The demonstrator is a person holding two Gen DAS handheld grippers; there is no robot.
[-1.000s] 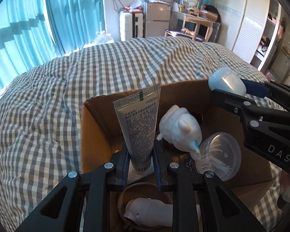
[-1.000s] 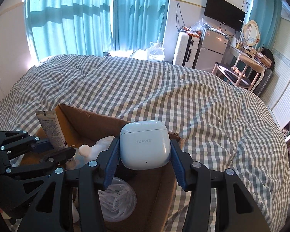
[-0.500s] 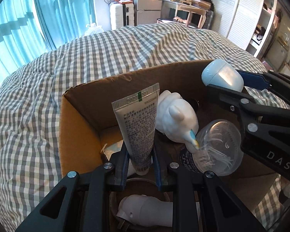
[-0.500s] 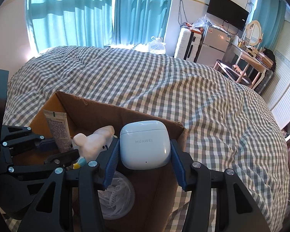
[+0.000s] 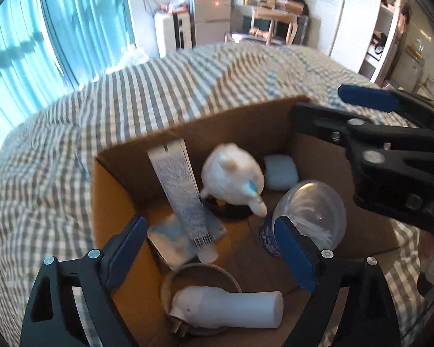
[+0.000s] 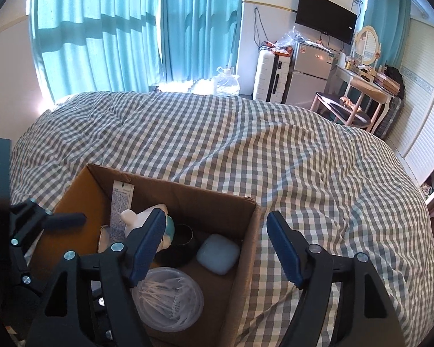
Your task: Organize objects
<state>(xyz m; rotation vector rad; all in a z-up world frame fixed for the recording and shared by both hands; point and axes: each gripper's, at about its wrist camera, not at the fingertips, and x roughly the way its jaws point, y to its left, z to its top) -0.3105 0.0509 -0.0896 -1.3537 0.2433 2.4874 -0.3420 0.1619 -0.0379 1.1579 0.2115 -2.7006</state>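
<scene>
An open cardboard box [image 5: 112, 188] [image 6: 248, 231] sits on the checked bed. Inside, a white tube [image 5: 182, 190] [image 6: 120, 205] leans on the far wall, and a white earbud case [image 5: 280, 172] [image 6: 218, 253] lies in the far right corner. My left gripper [image 5: 214, 234] is open and empty above the box's near side. My right gripper [image 6: 217, 248] is open and empty above the box's right corner; it also shows in the left wrist view [image 5: 341, 107].
The box also holds a white duck toy [image 5: 234, 173], a clear tub of cotton swabs [image 5: 309, 214] [image 6: 167, 297], a white hair dryer [image 5: 225, 303] in a round ring, a small packet [image 5: 173, 237] and a dark bowl [image 6: 179, 243]. Checked bedding [image 6: 303, 159] surrounds the box.
Both grippers opened. The tube dropped from the left gripper into the box and leans on its wall. The earbud case dropped from the right gripper into the box's corner.
</scene>
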